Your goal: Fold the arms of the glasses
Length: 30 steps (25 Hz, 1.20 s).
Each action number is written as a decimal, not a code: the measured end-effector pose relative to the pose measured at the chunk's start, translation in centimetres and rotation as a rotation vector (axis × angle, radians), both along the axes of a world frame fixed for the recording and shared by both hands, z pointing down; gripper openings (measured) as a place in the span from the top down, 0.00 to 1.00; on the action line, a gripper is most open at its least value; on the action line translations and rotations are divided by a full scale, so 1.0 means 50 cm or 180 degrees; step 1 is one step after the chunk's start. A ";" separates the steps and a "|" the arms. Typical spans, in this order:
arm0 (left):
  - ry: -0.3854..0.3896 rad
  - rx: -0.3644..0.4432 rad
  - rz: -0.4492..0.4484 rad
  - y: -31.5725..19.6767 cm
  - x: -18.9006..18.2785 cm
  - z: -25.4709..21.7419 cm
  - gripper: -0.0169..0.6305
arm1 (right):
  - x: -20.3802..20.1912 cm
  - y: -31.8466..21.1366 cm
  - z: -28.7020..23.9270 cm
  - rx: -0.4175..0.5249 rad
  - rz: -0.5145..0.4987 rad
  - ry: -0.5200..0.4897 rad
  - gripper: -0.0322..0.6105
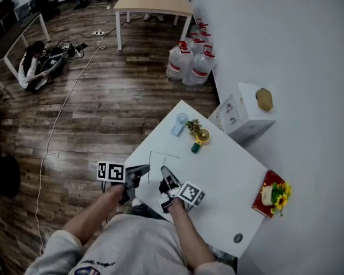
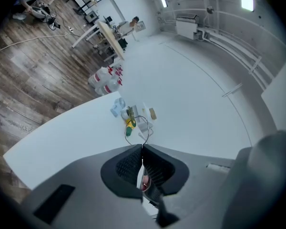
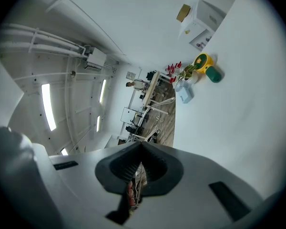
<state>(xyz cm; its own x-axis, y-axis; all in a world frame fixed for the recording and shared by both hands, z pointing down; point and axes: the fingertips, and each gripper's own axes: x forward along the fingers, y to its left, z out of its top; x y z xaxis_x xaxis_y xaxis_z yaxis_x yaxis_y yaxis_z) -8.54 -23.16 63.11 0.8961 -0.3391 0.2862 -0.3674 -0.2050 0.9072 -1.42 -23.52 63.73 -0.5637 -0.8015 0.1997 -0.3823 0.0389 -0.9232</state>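
The glasses (image 1: 151, 164) are a thin wire frame held just above the white table (image 1: 229, 171), between my two grippers. My left gripper (image 1: 144, 171) is shut on the frame. In the left gripper view a wire rim (image 2: 139, 128) loops out of the closed left gripper (image 2: 142, 147). My right gripper (image 1: 164, 172) sits close beside it on the right, jaws closed. In the right gripper view the right gripper (image 3: 141, 144) is shut, and a thin pale arm (image 3: 163, 103) runs away above the tips. The contact itself is hard to make out.
Further back on the table stand a pale blue little fan (image 1: 179, 123) and a yellow and green flower toy (image 1: 199, 137). A red box with sunflowers (image 1: 270, 195) lies at the right edge. A white carton (image 1: 243, 112), water jugs (image 1: 192, 62) and a seated person (image 1: 34, 62) are on the floor.
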 end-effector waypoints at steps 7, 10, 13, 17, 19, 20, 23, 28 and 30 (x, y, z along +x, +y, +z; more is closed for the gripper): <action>0.0033 -0.0045 0.0168 0.022 0.030 0.012 0.96 | -0.020 0.007 0.011 -0.0105 -0.0113 -0.0035 0.95; 0.0054 -0.0057 0.0203 0.029 0.031 0.013 0.96 | -0.030 0.011 0.013 -0.0155 -0.0140 -0.0060 0.95; 0.0065 -0.0074 0.0226 0.034 0.032 0.014 0.96 | -0.034 0.007 0.008 -0.0042 -0.0225 0.0033 0.95; 0.0074 -0.0085 0.0244 0.038 0.032 0.015 0.96 | -0.041 0.007 0.008 -0.0012 -0.0293 0.0055 0.95; 0.0053 -0.0076 0.0215 0.037 0.027 0.019 0.96 | -0.043 0.007 0.008 -0.0015 -0.0300 0.0029 0.95; 0.0043 -0.0073 0.0194 0.035 0.022 0.021 0.96 | -0.044 0.008 0.008 -0.0040 -0.0287 0.0000 0.89; 0.0038 -0.0079 0.0138 0.029 0.004 0.025 0.96 | -0.037 0.010 -0.010 0.0094 -0.0323 -0.0032 0.77; 0.0045 -0.0087 0.0155 0.020 -0.025 0.022 0.96 | 0.056 0.019 0.019 0.0097 -0.0246 0.0662 0.72; 0.0027 -0.0075 0.0219 0.022 -0.034 0.019 0.96 | 0.086 0.019 0.015 0.0192 -0.0297 0.0988 0.71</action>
<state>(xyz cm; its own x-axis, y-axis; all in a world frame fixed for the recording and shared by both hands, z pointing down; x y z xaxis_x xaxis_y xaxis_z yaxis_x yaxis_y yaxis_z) -10.26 -22.04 64.06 0.9196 -0.2698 0.2856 -0.3453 -0.2082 0.9151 2.88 -22.57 64.50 -0.5549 -0.7649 0.3271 -0.6372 0.1380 -0.7582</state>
